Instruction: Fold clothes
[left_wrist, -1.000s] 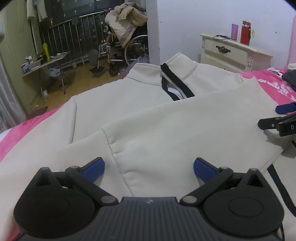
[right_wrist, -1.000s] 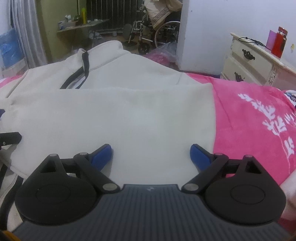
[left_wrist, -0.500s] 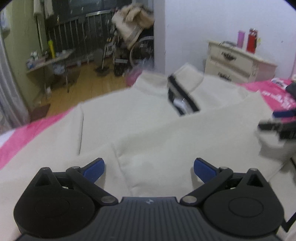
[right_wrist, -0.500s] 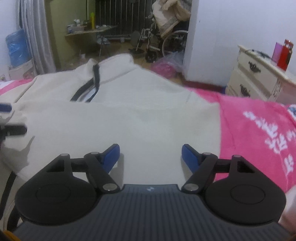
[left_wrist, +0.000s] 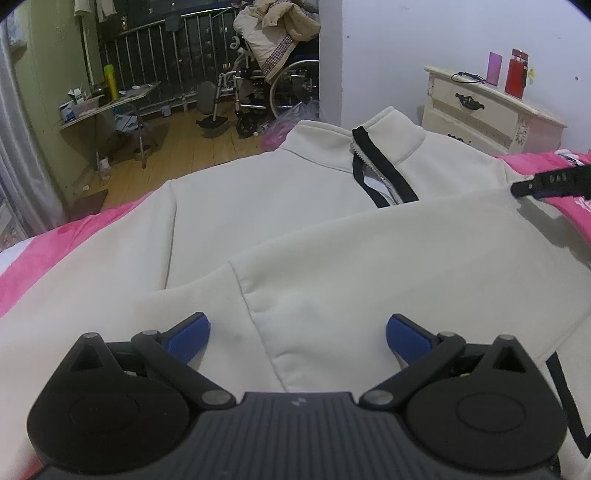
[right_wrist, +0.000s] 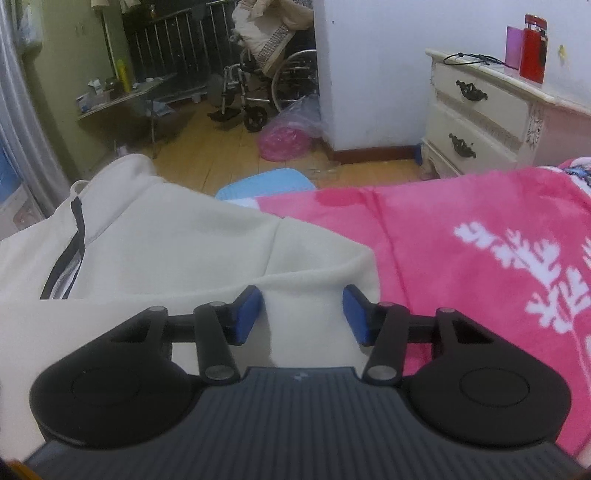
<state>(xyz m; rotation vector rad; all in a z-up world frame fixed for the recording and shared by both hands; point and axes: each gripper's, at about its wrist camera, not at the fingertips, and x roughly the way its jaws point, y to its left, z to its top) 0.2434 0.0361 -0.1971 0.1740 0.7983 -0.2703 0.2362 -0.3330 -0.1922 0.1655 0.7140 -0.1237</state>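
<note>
Fleece jacket (left_wrist: 332, 258), cream, on plush pink blanket (right_wrist: 461, 258); both jaws apart, right's just narrowing.

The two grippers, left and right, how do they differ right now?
The left gripper has its jaws spread wide, while the right gripper has been closing and its jaws stand much narrower. The left hovers over the middle of the cream jacket; the right sits at its edge beside the pink blanket, with cream fabric between its pads. Both have blue pads.
</note>
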